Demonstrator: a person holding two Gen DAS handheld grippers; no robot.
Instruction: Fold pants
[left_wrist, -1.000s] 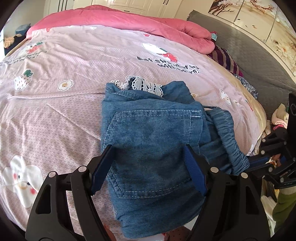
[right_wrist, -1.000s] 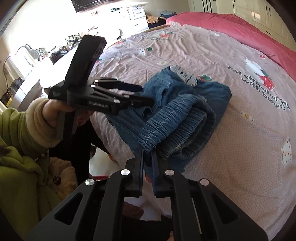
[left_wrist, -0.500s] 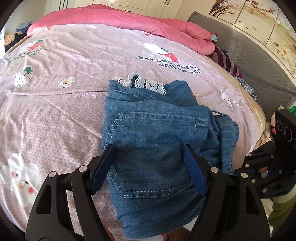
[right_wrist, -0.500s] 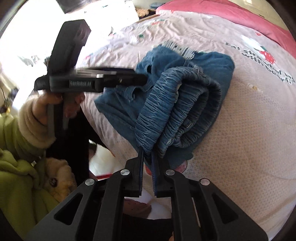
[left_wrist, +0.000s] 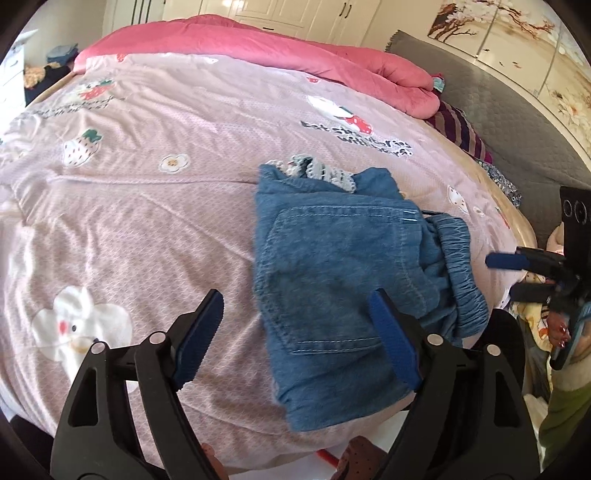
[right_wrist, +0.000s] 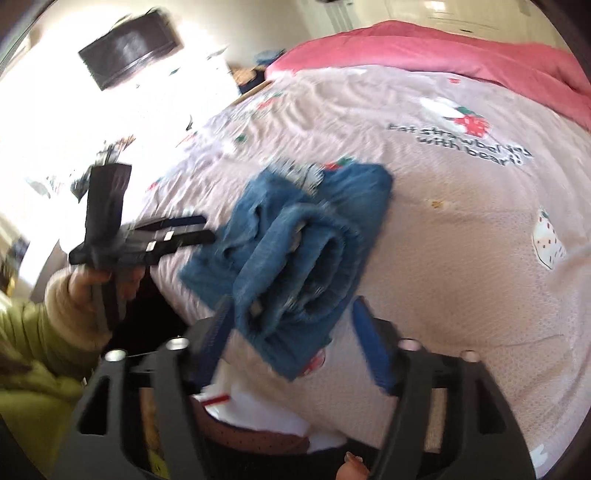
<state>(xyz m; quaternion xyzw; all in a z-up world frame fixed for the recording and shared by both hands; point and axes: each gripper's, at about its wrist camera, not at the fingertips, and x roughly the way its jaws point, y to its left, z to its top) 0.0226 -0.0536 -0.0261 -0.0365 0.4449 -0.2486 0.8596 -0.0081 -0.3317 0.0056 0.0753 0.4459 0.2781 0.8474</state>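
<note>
Now that the right gripper (right_wrist: 291, 328) has let go of the elastic waistband (left_wrist: 458, 273) it was pinching a second ago, its jaws are opening wide with the near corner of the pants (left_wrist: 343, 280) loosely between them, pads not pressing. Left gripper (left_wrist: 295, 336) jaws are also opening, wide, only one pad over the denim, nothing gripped; it has slid sideways off the bundle. Read: fold looks finished and released, both tools backing off.

Pants sit as a compact folded bundle, back pocket up, on the bed (left_wrist: 147, 221) near its front edge; lace trim (left_wrist: 321, 171) pokes out at the far side.

Edges: the bundle's near corner is right at the mattress edge and may overhang, so a nudge toward the person could drop it. Open sheet far and left of the bundle is free for shifting it inward. Pink duvet (left_wrist: 295, 55) well apart at the back.
</note>
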